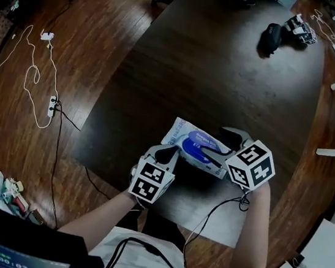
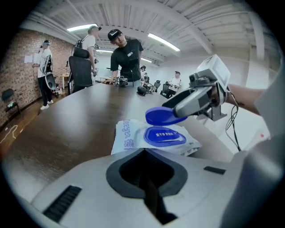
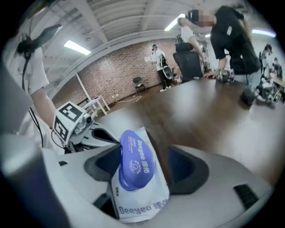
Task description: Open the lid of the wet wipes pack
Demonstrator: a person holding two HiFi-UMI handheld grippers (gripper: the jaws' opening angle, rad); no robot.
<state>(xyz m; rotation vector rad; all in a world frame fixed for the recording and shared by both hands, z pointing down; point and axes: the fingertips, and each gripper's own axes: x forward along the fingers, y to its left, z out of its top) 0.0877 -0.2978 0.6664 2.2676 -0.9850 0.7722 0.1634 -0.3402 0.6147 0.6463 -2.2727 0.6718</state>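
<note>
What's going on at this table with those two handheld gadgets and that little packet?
A person is working on a wet wipes pack lying on the dark table, with a handheld claw in each hand. The left claw is closed at the pack's near edge, apparently pinching it to keep it steady. The right claw is wide open with the blue lid between its jaws, and that lid is already flipped up off the pack.

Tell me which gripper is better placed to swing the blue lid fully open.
Right. The right gripper has its open jaws on either side of the half-raised blue lid. The left gripper is shut at the near edge of the wet wipes pack, short of the lid.
</note>
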